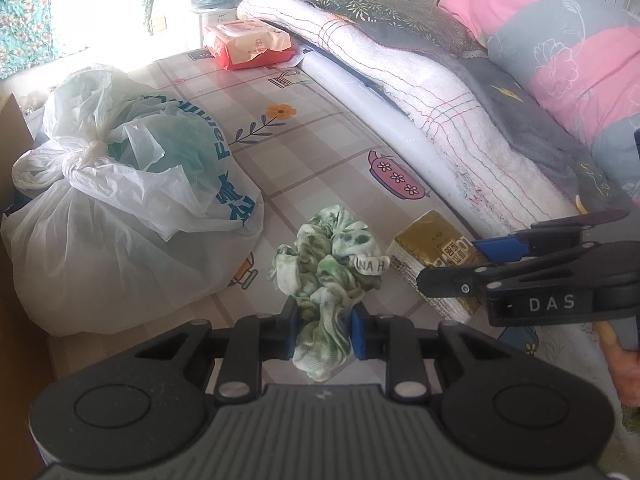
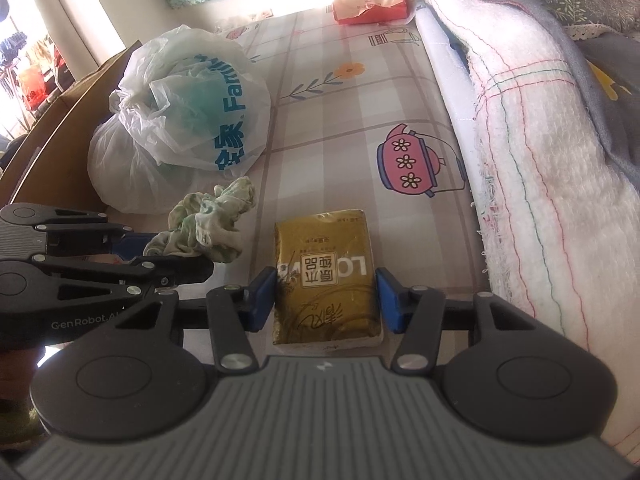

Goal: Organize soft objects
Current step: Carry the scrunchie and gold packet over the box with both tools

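A green-and-white scrunchie (image 1: 332, 268) lies on the patterned bed sheet; my left gripper (image 1: 325, 330) is shut on its near end. It also shows in the right wrist view (image 2: 208, 228), held by the left gripper (image 2: 176, 256). A gold tissue pack (image 2: 326, 276) lies flat on the sheet; my right gripper (image 2: 326, 300) straddles it, blue pads at both sides, the right one with a slight gap. In the left wrist view the pack (image 1: 436, 256) sits to the right with the right gripper (image 1: 472, 264) over it.
A knotted white plastic bag (image 1: 120, 200) with blue print sits left, also in the right wrist view (image 2: 180, 120). An orange tissue pack (image 1: 248, 44) lies at the far end. Folded blankets (image 1: 460, 120) and pillows line the right. A cardboard box edge (image 2: 60, 120) stands left.
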{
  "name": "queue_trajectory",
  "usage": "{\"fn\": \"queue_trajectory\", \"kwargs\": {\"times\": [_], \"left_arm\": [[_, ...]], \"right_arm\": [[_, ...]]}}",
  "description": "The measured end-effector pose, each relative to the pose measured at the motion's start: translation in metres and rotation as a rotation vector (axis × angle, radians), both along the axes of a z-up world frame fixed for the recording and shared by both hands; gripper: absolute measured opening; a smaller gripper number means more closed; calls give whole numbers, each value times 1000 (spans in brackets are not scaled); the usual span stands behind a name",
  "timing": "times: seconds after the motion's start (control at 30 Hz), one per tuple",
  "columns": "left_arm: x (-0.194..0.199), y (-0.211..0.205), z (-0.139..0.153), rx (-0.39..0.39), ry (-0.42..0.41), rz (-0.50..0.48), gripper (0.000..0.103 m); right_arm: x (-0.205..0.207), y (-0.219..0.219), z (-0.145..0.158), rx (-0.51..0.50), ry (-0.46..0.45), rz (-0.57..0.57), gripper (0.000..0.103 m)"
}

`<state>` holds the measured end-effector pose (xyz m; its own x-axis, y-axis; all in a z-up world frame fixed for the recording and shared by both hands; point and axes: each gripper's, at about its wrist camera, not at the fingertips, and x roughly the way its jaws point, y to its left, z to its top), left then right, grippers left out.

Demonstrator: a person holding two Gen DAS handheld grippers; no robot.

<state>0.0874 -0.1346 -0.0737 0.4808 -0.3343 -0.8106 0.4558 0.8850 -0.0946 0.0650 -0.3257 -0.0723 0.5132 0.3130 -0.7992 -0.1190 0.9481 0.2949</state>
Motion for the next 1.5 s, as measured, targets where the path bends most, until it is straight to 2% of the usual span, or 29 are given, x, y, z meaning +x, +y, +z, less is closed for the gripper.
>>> {"fn": "queue_trajectory", "kwargs": {"times": [0.27, 0.57, 0.83, 1.03, 1.23, 1.5], "left_arm": [[-7, 14, 34, -80, -59, 21, 26], [-21, 53, 90, -163, -178, 86, 26], [-32, 113, 133, -195, -259, 205, 26], [-48, 187, 159, -188, -311, 382, 26], [-68, 262, 158, -168, -291, 569, 27], [-78, 328, 114, -123, -149, 714, 27]], "right_arm": [[-12, -5, 26, 56, -62, -43, 51], [-12, 16, 76, 104, -184, 7, 51], [8, 70, 120, 176, -271, 143, 52], [25, 133, 150, 224, -321, 297, 52], [42, 216, 164, 278, -289, 471, 52], [51, 313, 160, 288, -191, 625, 52]]}}
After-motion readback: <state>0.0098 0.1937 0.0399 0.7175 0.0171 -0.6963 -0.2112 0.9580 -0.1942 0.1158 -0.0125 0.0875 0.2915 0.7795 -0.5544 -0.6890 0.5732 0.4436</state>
